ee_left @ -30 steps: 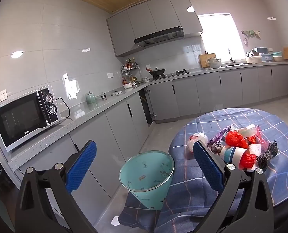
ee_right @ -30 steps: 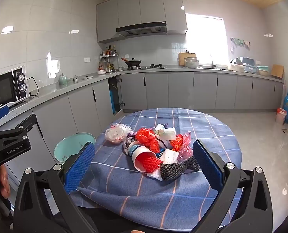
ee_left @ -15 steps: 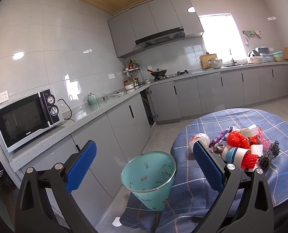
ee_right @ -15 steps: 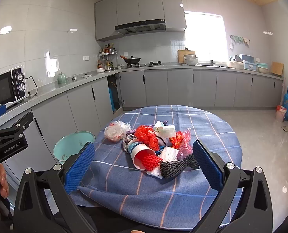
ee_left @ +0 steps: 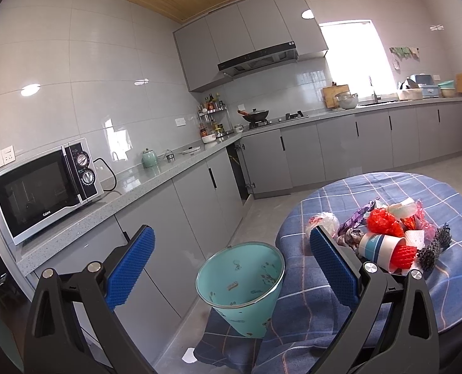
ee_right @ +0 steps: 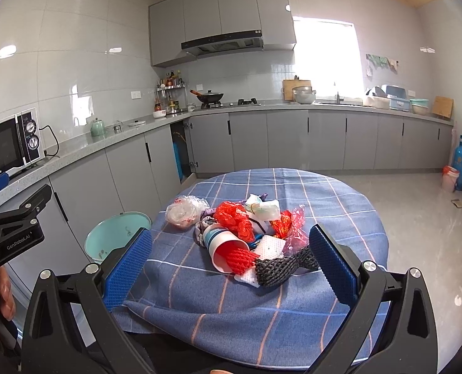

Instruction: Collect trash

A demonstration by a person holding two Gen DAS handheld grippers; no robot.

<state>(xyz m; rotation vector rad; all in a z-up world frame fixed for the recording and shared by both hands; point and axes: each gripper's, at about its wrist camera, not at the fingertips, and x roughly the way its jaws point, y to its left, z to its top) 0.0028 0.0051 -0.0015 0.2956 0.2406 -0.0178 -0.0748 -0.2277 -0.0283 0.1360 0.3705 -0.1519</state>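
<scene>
Both grippers, left point(ee_left: 231, 249) and right point(ee_right: 231, 258), spread wide, holding nothing. Raised slightly since a second ago; no pickup begun. Trash pile point(ee_right: 243, 237) untouched mid-table, bin point(ee_left: 240, 283) beside table edge.

Both wrist views share table point(ee_left: 387, 187)

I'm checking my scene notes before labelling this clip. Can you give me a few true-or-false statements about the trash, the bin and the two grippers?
1. The trash pile lies on the blue checked tablecloth. True.
2. The right gripper is shut on the paper cup. False: it is open and holds nothing.
3. The teal bin stands on the floor beside the table. True.
4. The left gripper holds the black foam net. False: it is open and empty; the net lies on the table.
5. The bin is full to the rim. False: only small scraps show inside.
</scene>
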